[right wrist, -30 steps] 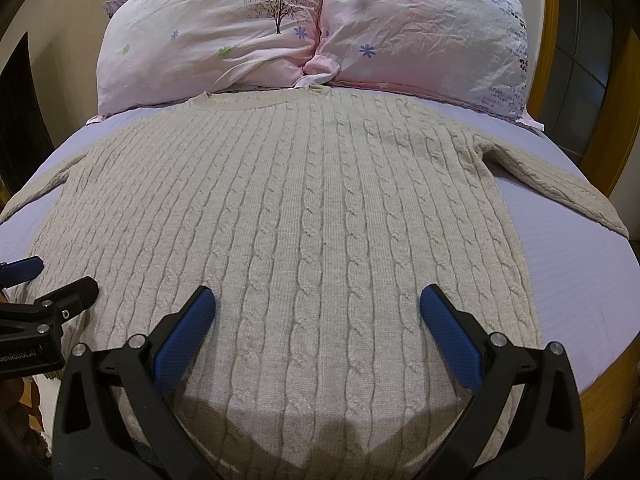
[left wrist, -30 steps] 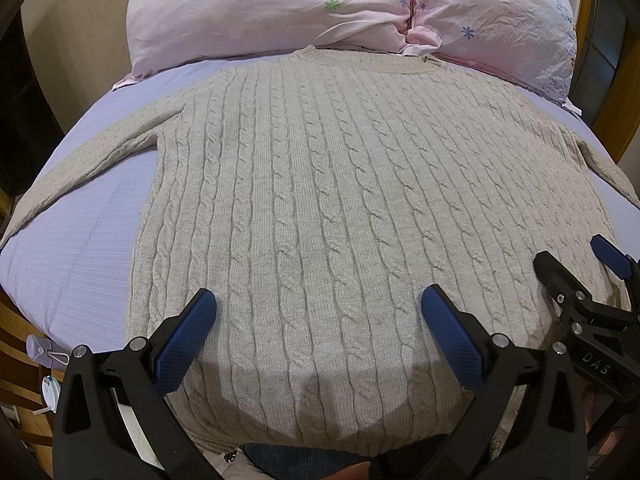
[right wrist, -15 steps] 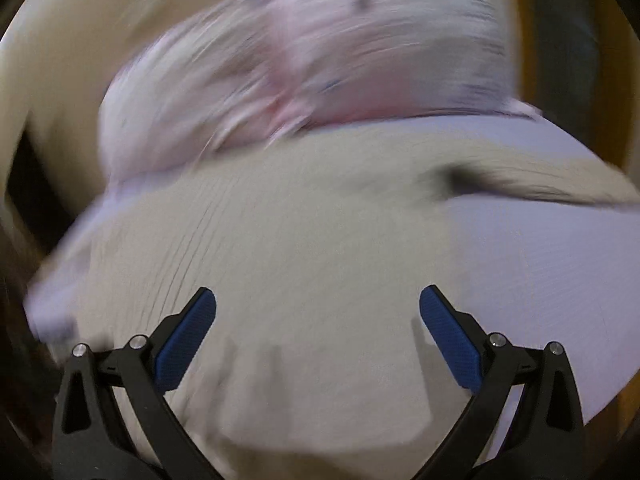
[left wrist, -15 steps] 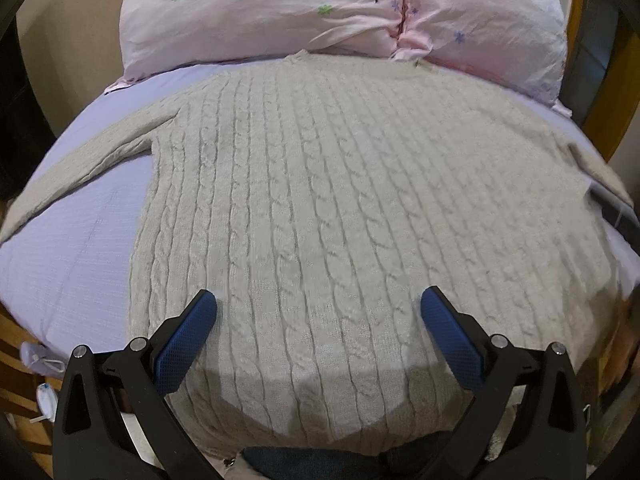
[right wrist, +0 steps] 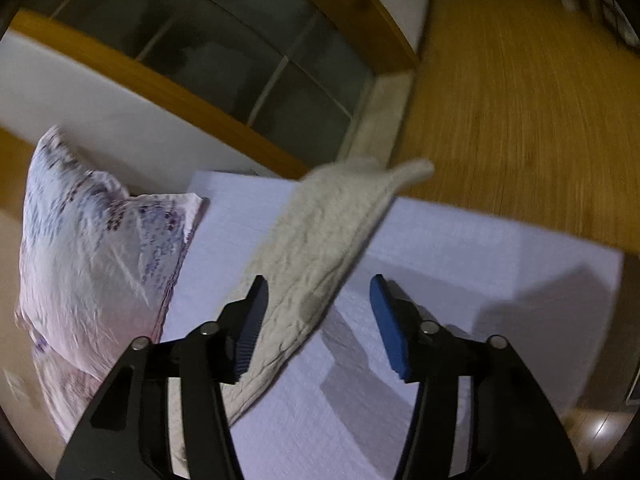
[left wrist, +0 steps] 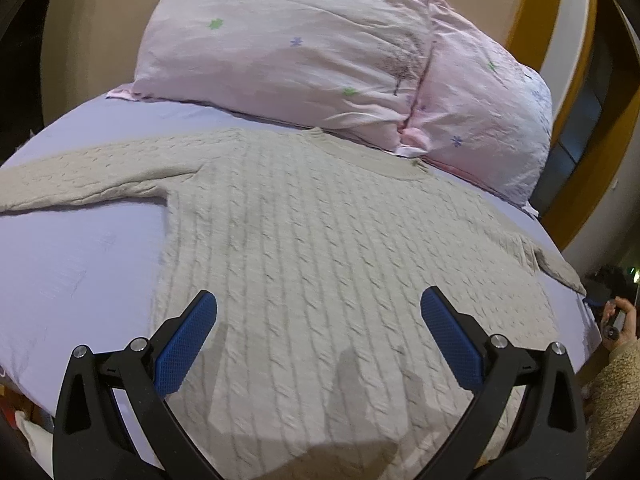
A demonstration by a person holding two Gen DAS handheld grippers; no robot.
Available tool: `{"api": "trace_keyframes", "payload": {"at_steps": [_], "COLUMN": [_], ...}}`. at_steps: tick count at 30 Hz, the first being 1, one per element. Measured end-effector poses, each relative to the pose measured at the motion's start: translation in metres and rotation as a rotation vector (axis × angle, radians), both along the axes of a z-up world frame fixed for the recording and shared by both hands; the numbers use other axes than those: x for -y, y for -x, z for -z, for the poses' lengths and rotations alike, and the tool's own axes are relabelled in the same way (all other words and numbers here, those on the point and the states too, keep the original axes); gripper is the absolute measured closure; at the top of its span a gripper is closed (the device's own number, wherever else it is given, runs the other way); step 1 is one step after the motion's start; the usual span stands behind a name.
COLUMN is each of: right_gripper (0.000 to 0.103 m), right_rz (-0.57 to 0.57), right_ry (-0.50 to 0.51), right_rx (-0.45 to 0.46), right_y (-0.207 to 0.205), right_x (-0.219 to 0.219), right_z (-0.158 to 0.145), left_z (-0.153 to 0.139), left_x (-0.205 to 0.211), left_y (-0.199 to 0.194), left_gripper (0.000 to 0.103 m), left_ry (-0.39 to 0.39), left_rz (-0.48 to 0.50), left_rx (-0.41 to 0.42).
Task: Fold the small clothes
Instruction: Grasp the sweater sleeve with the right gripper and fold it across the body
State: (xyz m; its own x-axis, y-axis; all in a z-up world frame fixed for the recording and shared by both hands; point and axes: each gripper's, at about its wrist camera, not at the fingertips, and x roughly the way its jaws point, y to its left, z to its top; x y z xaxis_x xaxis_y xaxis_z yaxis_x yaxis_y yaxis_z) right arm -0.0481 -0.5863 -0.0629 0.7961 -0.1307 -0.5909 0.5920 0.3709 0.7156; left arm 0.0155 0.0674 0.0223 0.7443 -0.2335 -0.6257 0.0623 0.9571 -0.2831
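Note:
A beige cable-knit sweater (left wrist: 320, 248) lies flat, front up, on the lilac bed sheet (left wrist: 76, 264), neck toward the pillows. Its left sleeve (left wrist: 92, 176) stretches out to the left. My left gripper (left wrist: 318, 332) is open and empty above the sweater's lower body. In the right wrist view the sweater's right sleeve (right wrist: 320, 240) lies on the sheet with its cuff at the bed edge. My right gripper (right wrist: 318, 320) is open above that sleeve, not touching it.
Two pink flowered pillows (left wrist: 320, 52) lie at the head of the bed; one also shows in the right wrist view (right wrist: 92, 264). A wooden frame (right wrist: 168, 92) and wooden floor (right wrist: 520, 100) lie beyond the bed's right edge. The person's right hand (left wrist: 618, 320) is at the far right.
My right gripper has swung fast from over the sweater's body to the right sleeve at the bed edge. My left gripper has turned left and moved closer over the sweater. Both stay open.

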Motion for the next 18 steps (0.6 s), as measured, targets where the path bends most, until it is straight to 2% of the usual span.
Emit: {"api": "trace_keyframes", "payload": {"at_steps": [2, 3, 5, 7, 9, 10, 12, 13, 14, 15, 18], "right_gripper": [0.058, 0.066, 0.076, 0.095, 0.096, 0.096, 0.097, 0.097, 0.097, 0.097, 0.097], "right_rz": [0.009, 0.004, 0.009, 0.018, 0.021, 0.026, -0.006, -0.055, -0.113, -0.164, -0.395], "right_ry": [0.012, 0.004, 0.005, 0.016, 0.002, 0.027, 0.166, 0.264, 0.318, 0.344, 0.435], "right_rx": [-0.017, -0.009, -0.006, -0.027, -0.025, -0.020, 0.034, 0.084, 0.140, 0.184, 0.333], "right_y": [-0.001, -0.007, -0.012, -0.020, -0.041, -0.045, -0.051, -0.054, -0.058, -0.061, -0.084], "right_x": [0.000, 0.010, 0.011, 0.015, 0.020, 0.015, -0.010, -0.035, -0.059, -0.077, -0.165], "right_z": [-0.001, -0.003, 0.000, 0.002, 0.001, -0.007, -0.038, -0.063, -0.082, -0.096, -0.145], "left_z": [0.001, 0.001, 0.000, -0.003, -0.005, -0.005, -0.006, -0.006, -0.006, -0.006, -0.010], "left_x": [-0.007, -0.013, -0.020, -0.030, -0.044, -0.053, -0.078, -0.091, -0.107, -0.116, -0.142], "left_y": [-0.004, -0.006, -0.006, -0.005, -0.004, -0.003, 0.001, 0.004, 0.008, 0.010, 0.011], "left_gripper": [0.001, 0.001, 0.001, 0.001, 0.001, 0.001, 0.001, 0.001, 0.001, 0.001, 0.001], "left_ry": [0.023, 0.036, 0.049, 0.051, 0.050, 0.061, 0.124, 0.166, 0.217, 0.236, 0.208], "left_rz": [-0.010, -0.017, -0.025, -0.048, -0.086, -0.109, -0.155, -0.176, -0.206, -0.232, -0.335], "left_rx": [-0.009, -0.013, -0.006, 0.007, 0.015, 0.019, 0.047, 0.073, 0.111, 0.129, 0.149]}}
